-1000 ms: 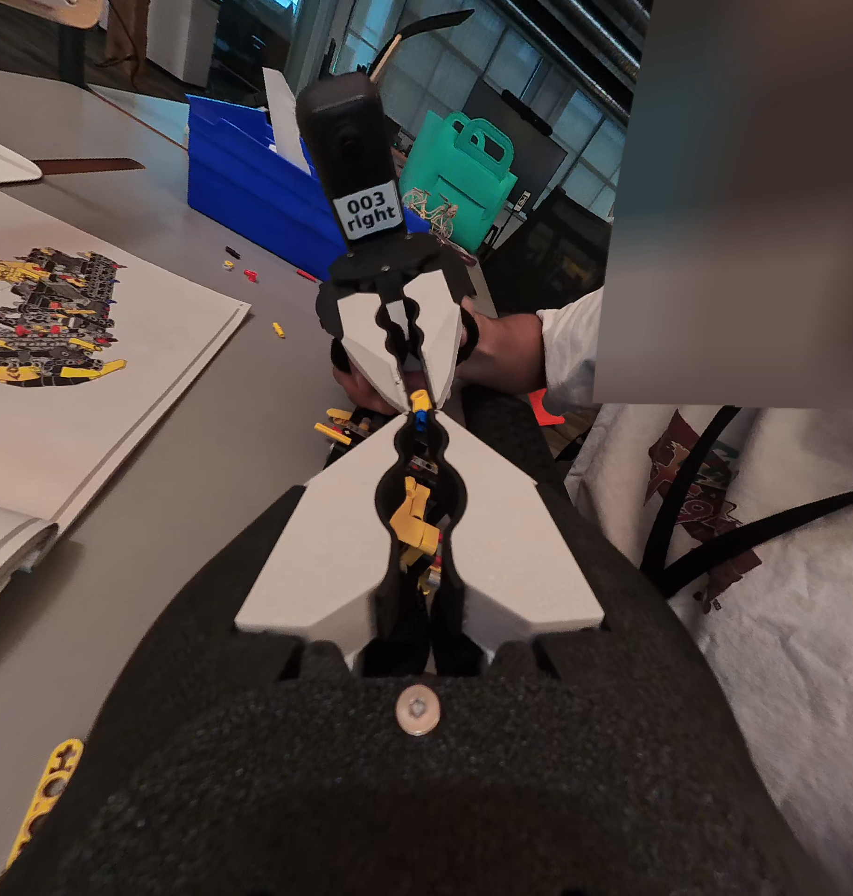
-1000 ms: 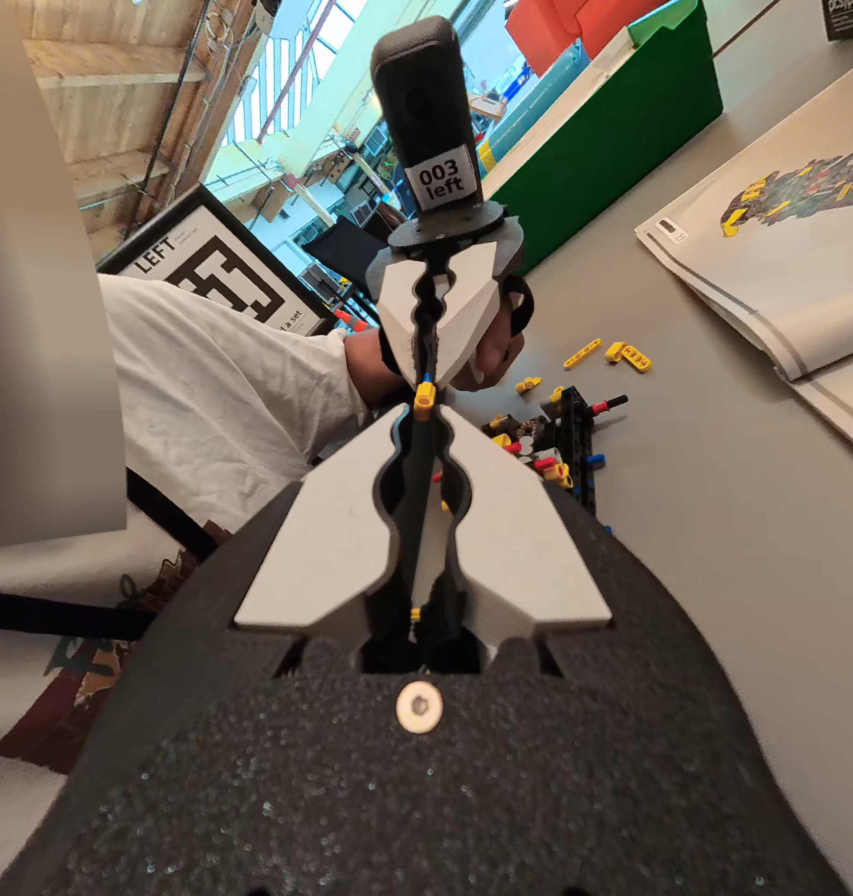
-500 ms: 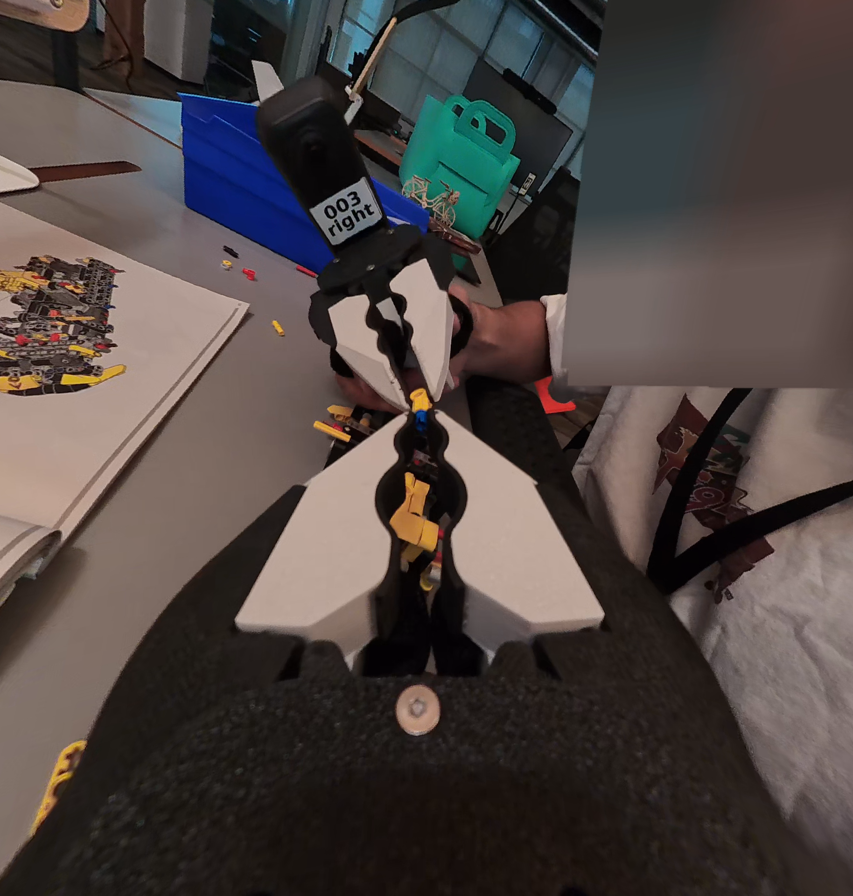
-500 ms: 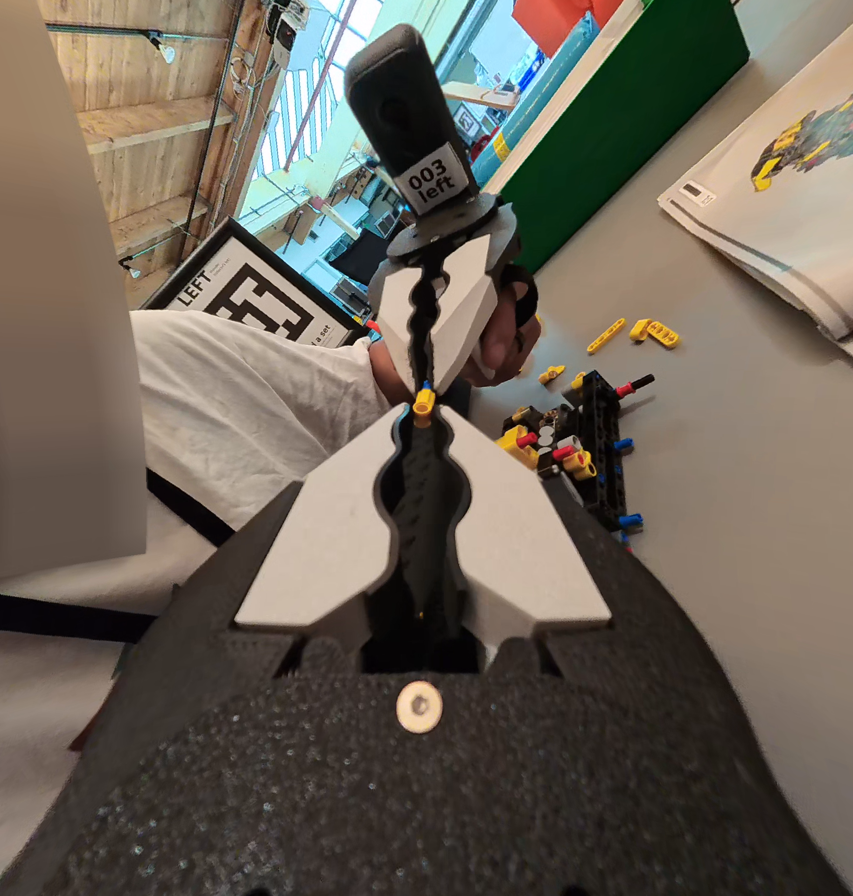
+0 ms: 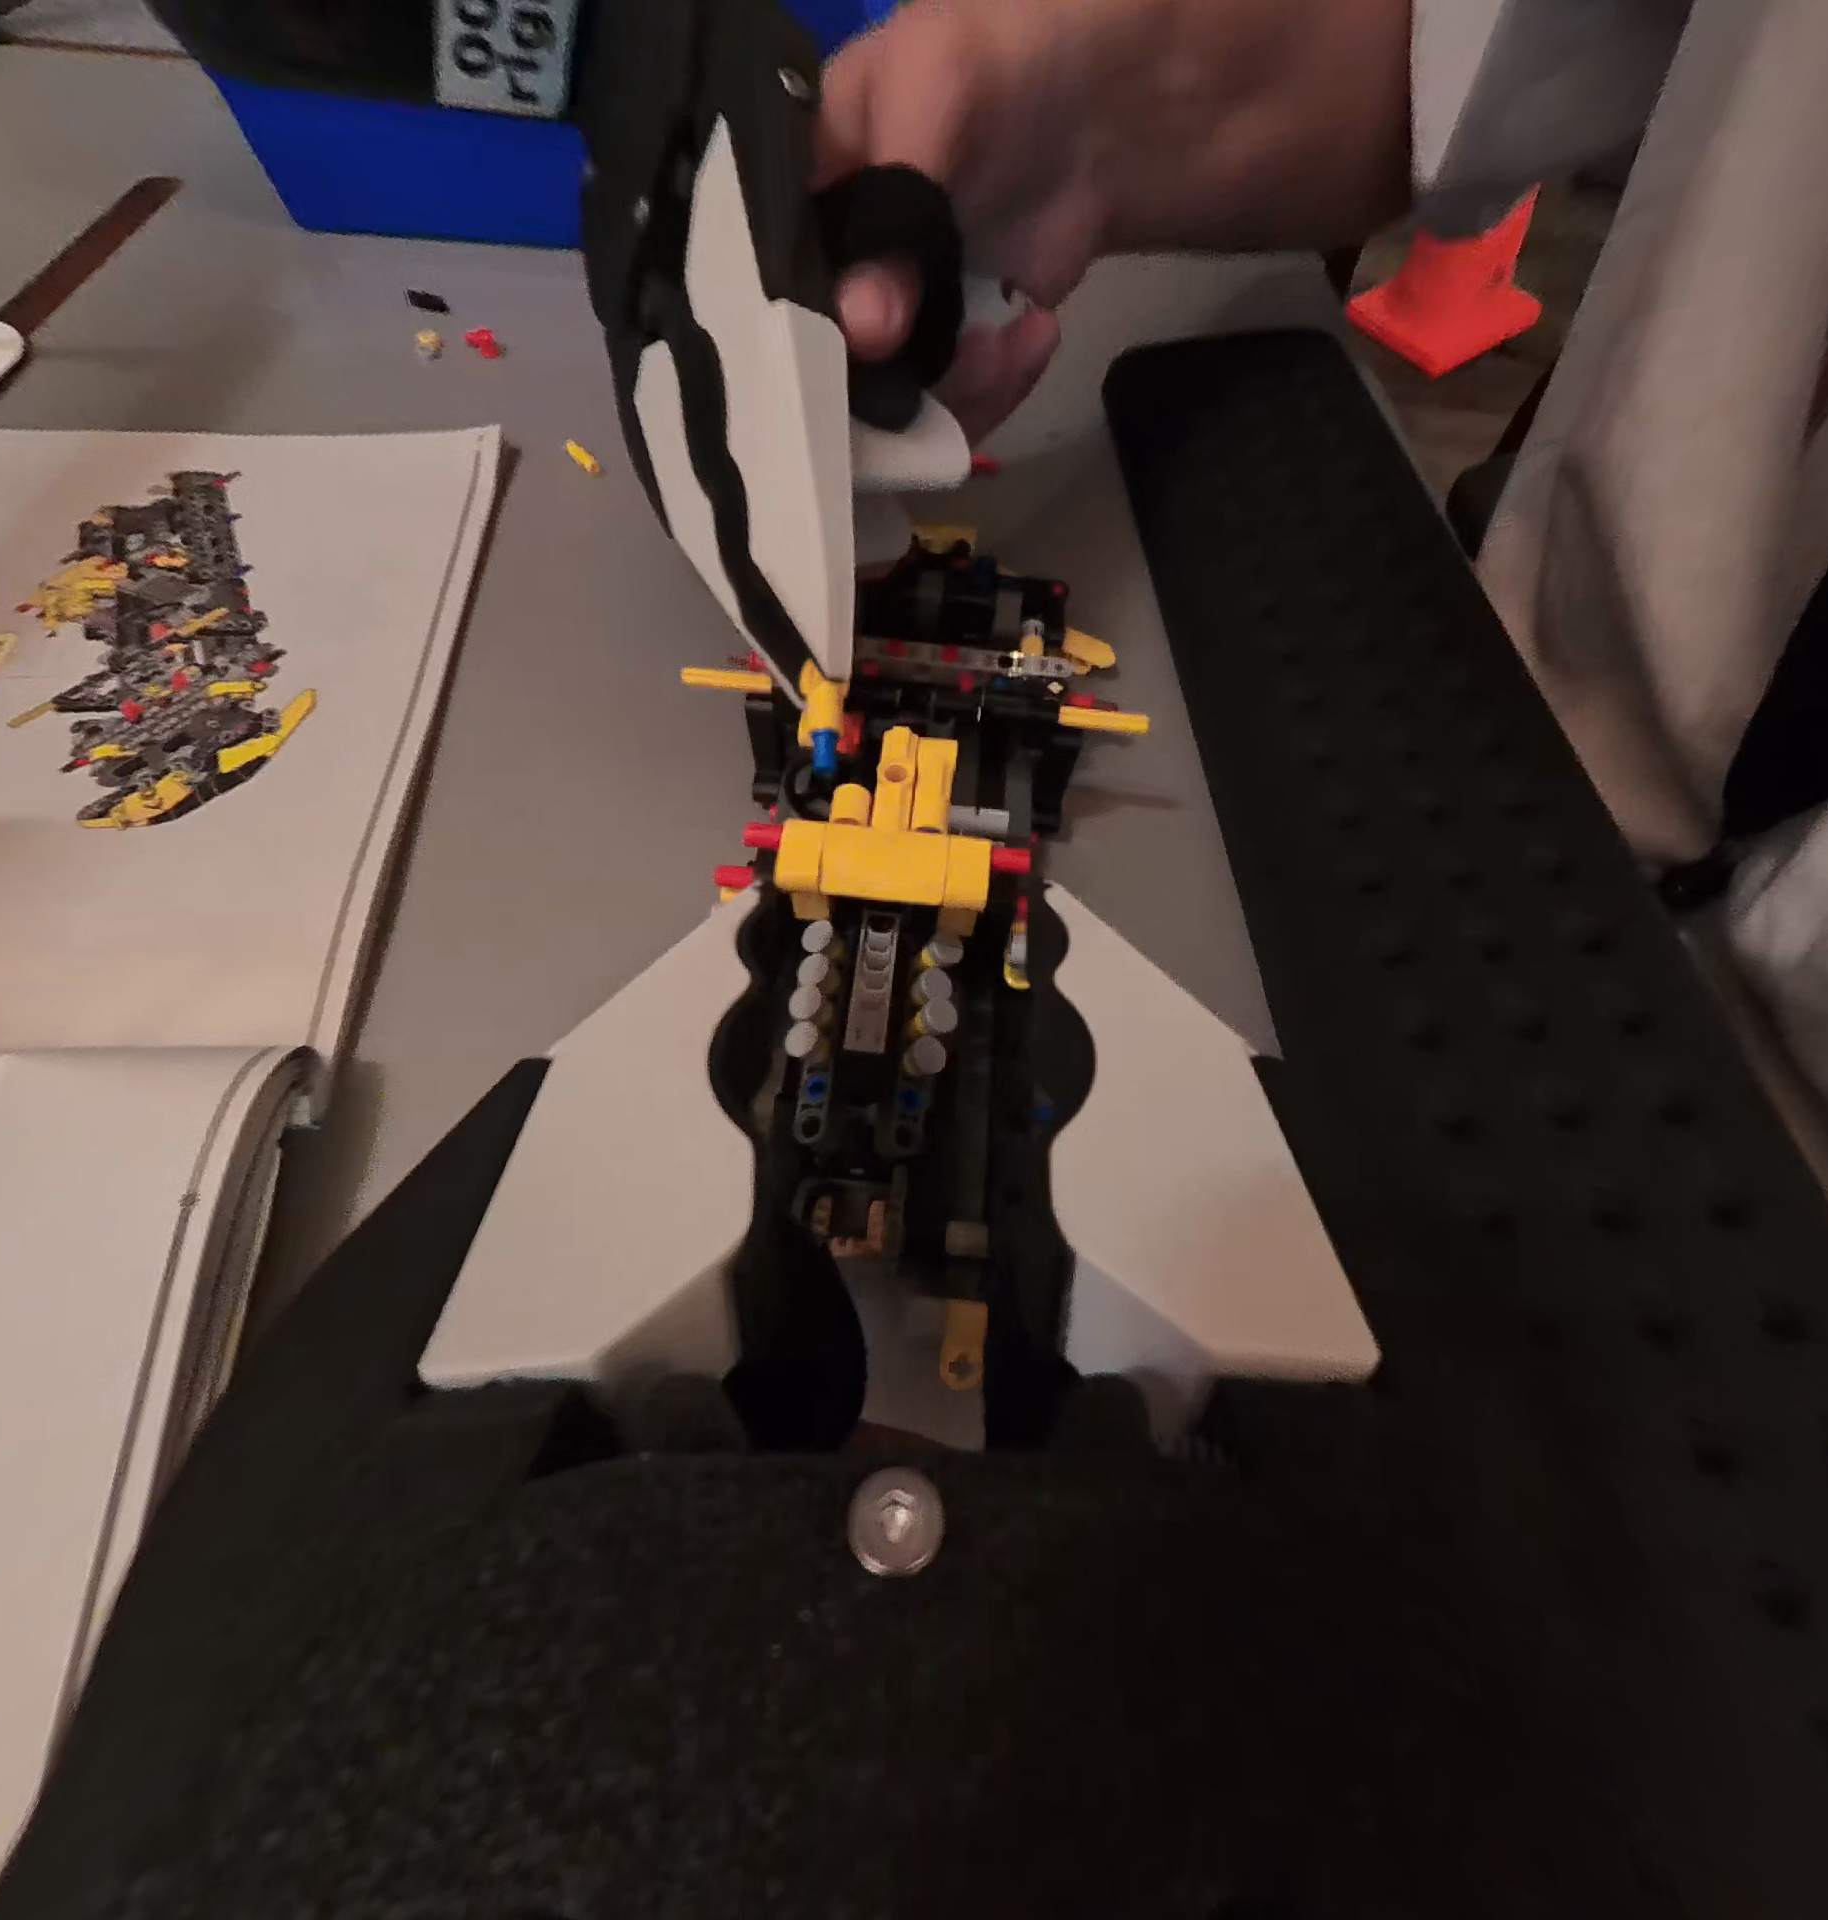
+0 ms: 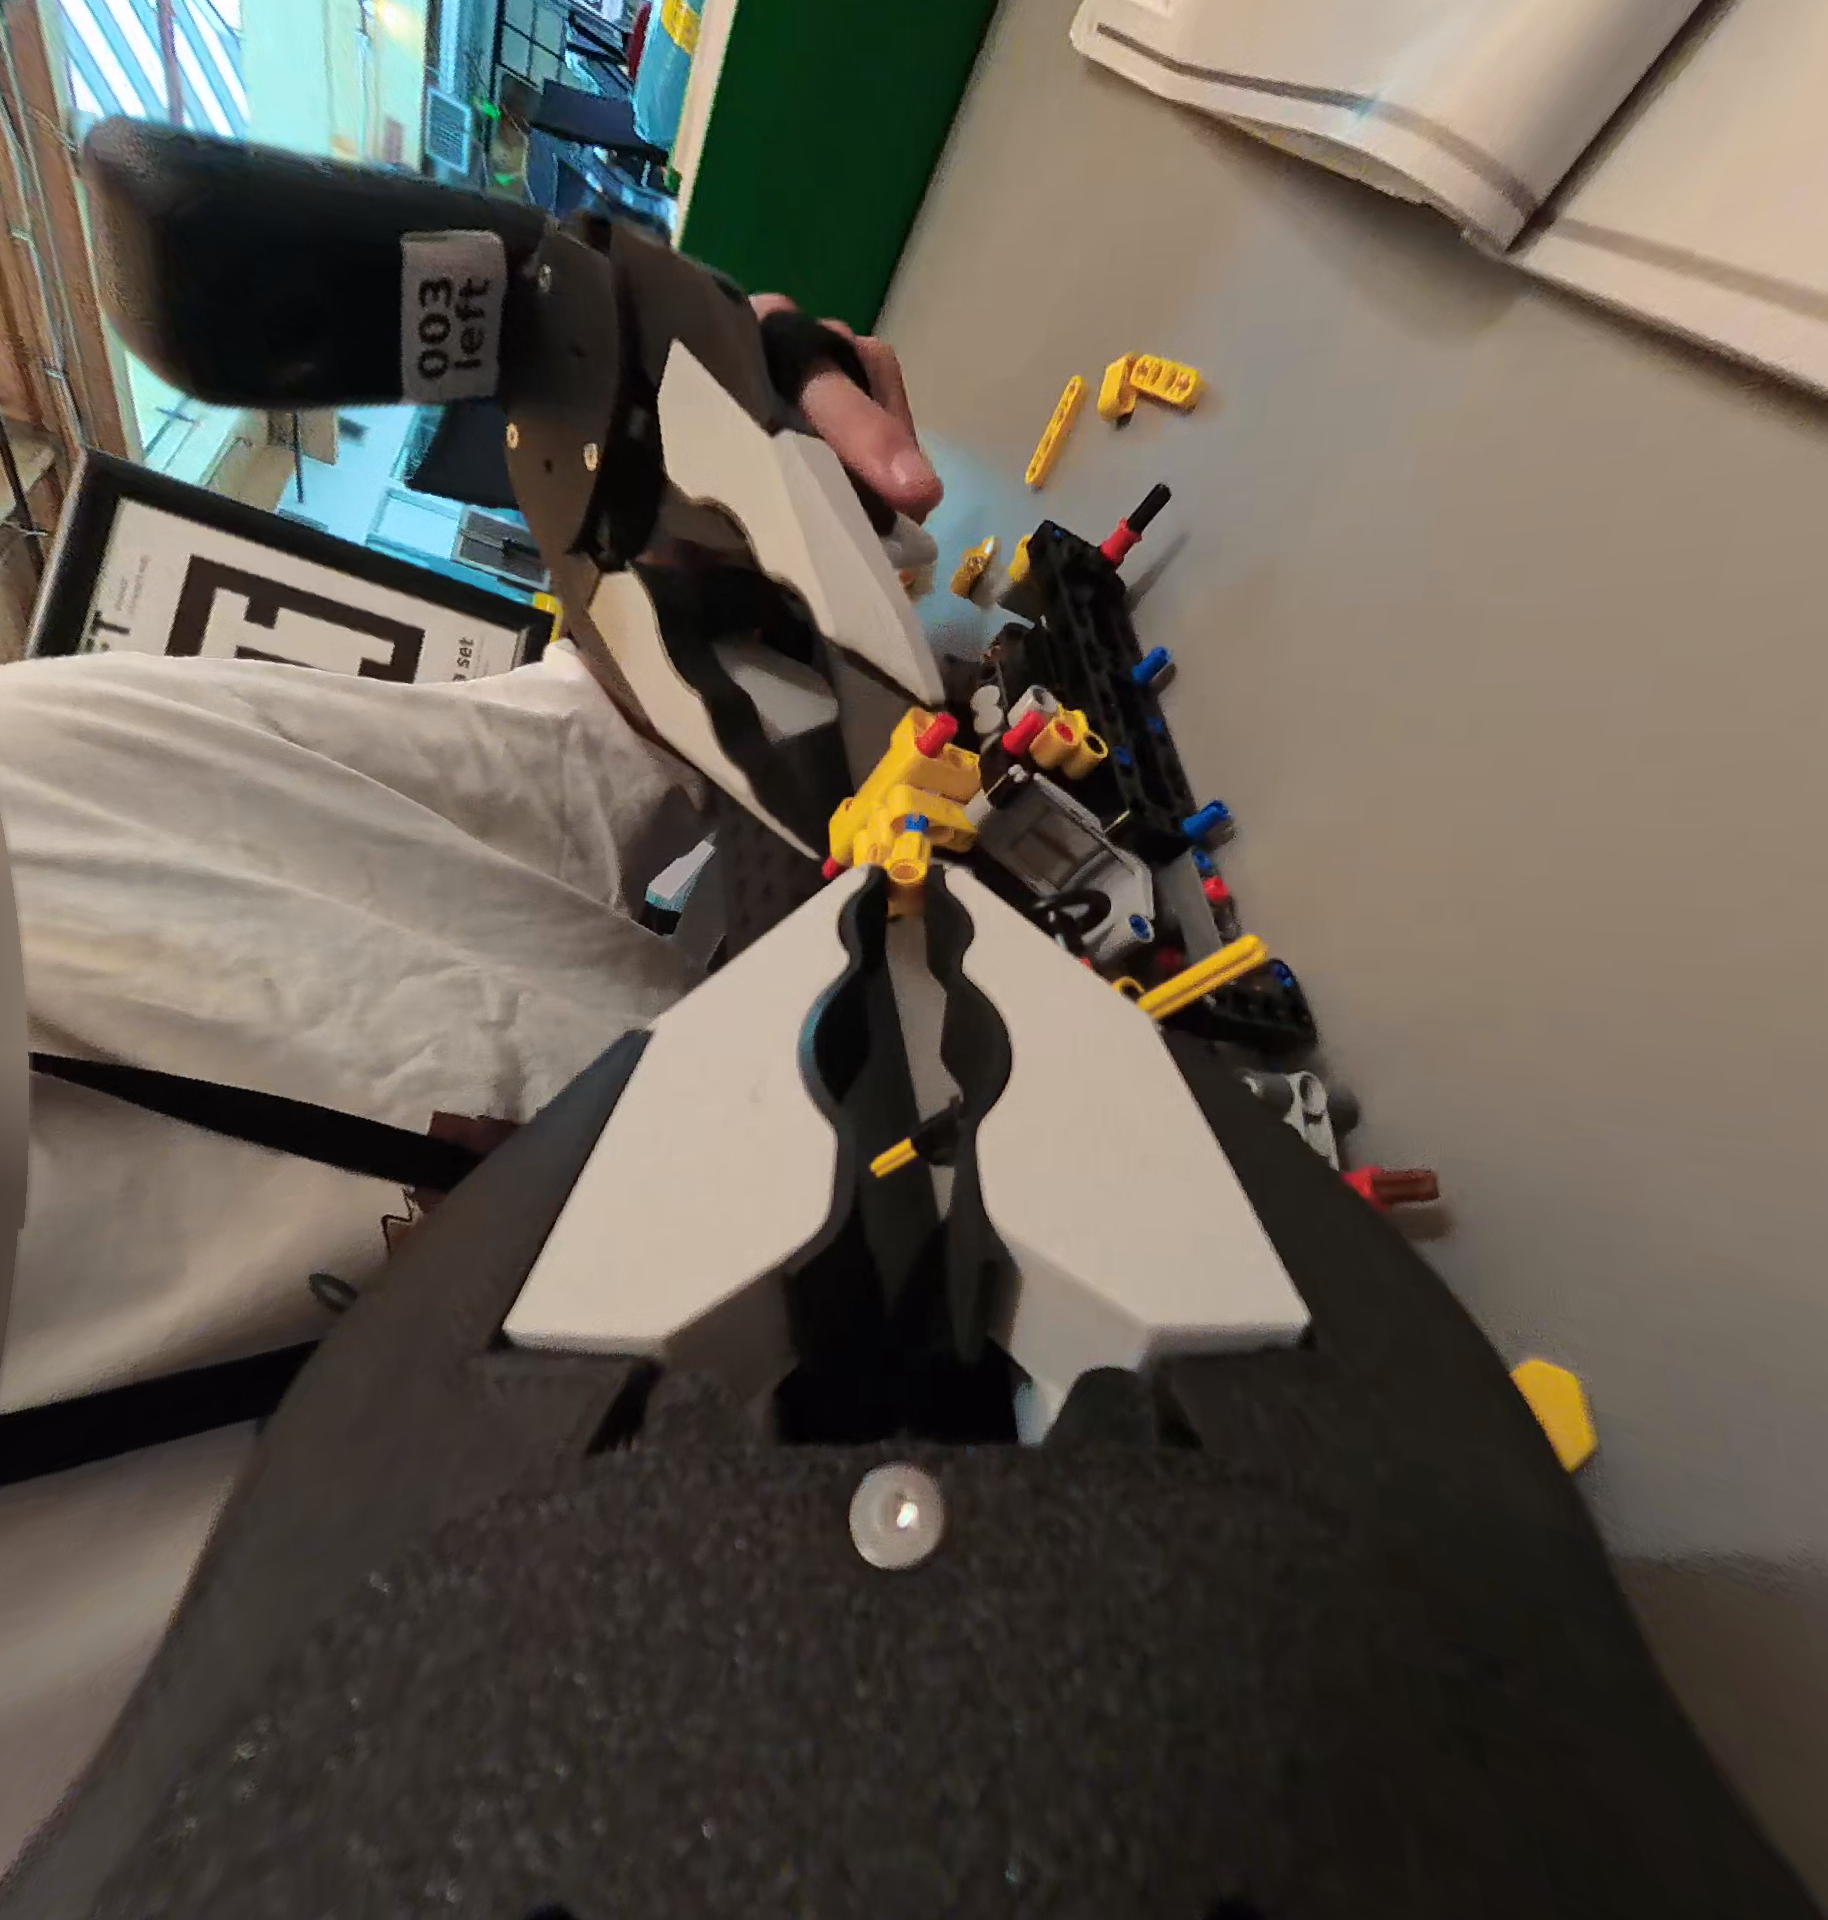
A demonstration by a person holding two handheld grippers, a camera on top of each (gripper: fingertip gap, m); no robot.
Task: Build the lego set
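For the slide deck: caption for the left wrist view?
Right gripper brings a yellow pin to the model between the open left gripper's fingers.

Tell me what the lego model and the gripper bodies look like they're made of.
Lego model: hard moulded plastic, glossy by the sheen on its yellow blocks. Left gripper and right gripper: black, grainy, matte bodies, perhaps foam or textured print; pale matte fingers, likely plastic.

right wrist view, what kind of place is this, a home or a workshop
Most likely a workshop or lab space, not a home: exposed wooden beams, a green storage bin on the grey work table, and an orange cone on the floor.
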